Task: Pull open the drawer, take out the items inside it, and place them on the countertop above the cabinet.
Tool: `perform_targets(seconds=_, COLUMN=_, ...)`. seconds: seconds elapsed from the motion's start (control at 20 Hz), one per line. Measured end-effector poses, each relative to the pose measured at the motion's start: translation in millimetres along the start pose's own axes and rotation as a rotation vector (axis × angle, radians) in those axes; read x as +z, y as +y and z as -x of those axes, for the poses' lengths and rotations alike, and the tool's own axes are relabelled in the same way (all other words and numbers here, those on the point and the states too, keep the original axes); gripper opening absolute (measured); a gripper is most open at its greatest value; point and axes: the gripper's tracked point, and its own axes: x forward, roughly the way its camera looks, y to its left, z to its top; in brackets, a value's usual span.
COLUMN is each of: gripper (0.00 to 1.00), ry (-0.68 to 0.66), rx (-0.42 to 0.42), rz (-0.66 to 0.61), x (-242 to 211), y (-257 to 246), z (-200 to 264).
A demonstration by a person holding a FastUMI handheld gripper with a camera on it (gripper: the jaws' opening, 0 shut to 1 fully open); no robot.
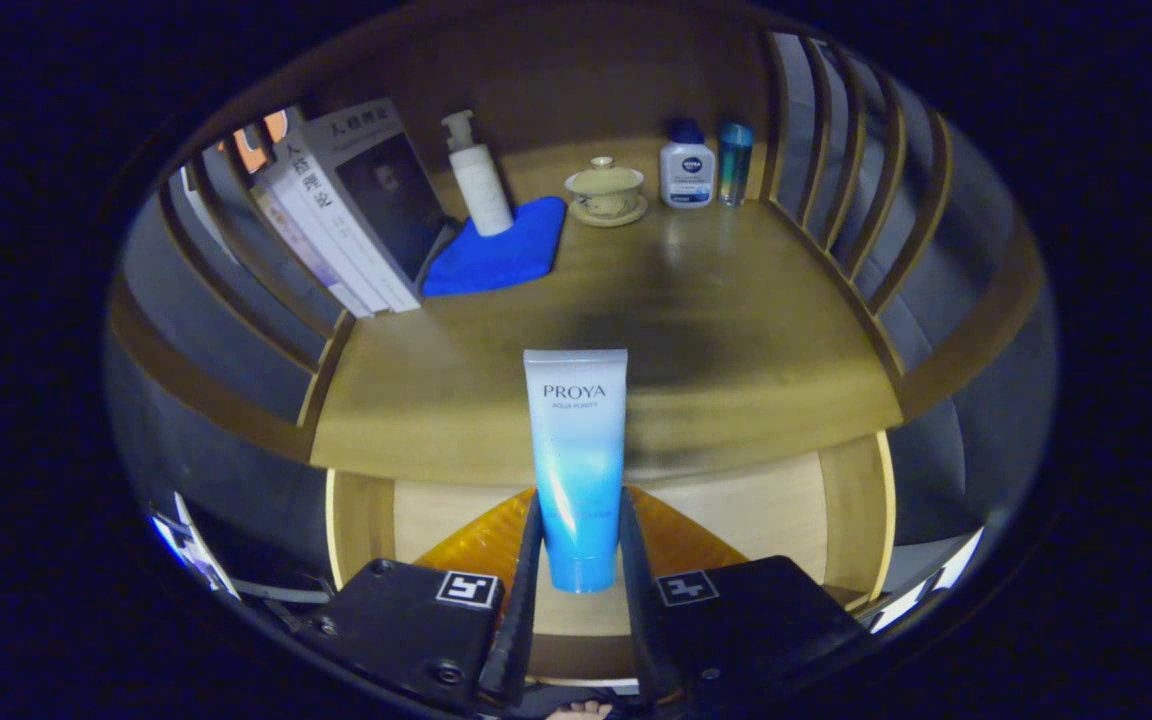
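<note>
Gripper view: looks forward over an open drawer toward the wooden table above the cabinet.
Jaws: the gripper is clenched on the blue-and-white tube, one finger pressing each side of its lower part.
Tube: upright, cap end down between the fingers, its flat upper end rising in front of the table's front edge.
Drawer: the drawer lies open below the table's edge, pale wood inside, with an orange item lying in it behind the tube.
Far end of table: books lean at the left; beside them a white pump bottle stands on a blue cloth.
Middle back: a lidded cup on a saucer.
Right back: a small white bottle and a slim teal bottle stand side by side.
</note>
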Motion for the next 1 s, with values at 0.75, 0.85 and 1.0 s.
perform_targets(seconds=0.75, gripper=0.44, ry=0.073, rx=-0.108, rz=-0.008, x=42.4, y=-3.2, z=-63.8)
perform_targets(seconds=0.85, gripper=0.46, ry=0.066, rx=-0.117, rz=-0.012, x=42.8, y=-6.2, z=-64.8)
perform_targets(seconds=1.0, gripper=0.52, ry=0.044, rx=-0.114, rz=-0.023, x=45.1, y=-6.8, z=-65.8)
